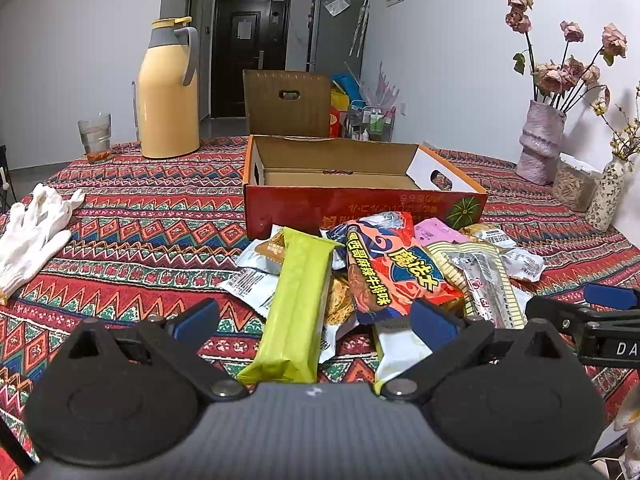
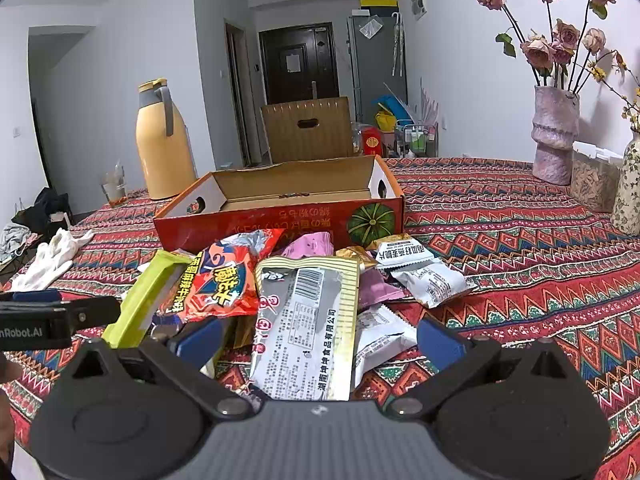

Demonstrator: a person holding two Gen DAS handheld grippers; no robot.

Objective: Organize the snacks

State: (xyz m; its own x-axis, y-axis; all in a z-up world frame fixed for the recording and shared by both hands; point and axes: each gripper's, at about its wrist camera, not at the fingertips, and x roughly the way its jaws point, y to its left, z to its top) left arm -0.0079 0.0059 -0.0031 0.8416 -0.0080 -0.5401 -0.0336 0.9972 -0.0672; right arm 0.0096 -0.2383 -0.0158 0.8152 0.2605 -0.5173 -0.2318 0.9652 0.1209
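Both tongs are gaping empty: left tongs (image 1: 316, 322) hovering over the green wafer pack (image 1: 294, 306), right tongs (image 2: 320, 340) over the silver packet (image 2: 306, 320). Snacks are piling on the counter (image 1: 152, 220) before the open red box (image 1: 360, 204); they're looking light, crinkly, slippery, so I'm favouring mid-body pinches.

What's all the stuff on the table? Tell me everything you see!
cardboard box: one, red outside and brown inside, open and empty, behind the snacks
snack packets: a pile, too overlapped to count; lime green, orange-red, silver-and-gold, pink, white; in front of the box
thermos jug: one, yellow with grey handle, far left on the table
drinking glass: one, clear, left of the jug
gloves: white, left edge of the table
vases: two, one pinkish with dried roses, one floral-patterned, far right
clear container: one, between the vases
tablecloth: one, red patterned
left gripper: one, black with blue pads, open over the green packet
right gripper: one, same colours, open over the silver packet
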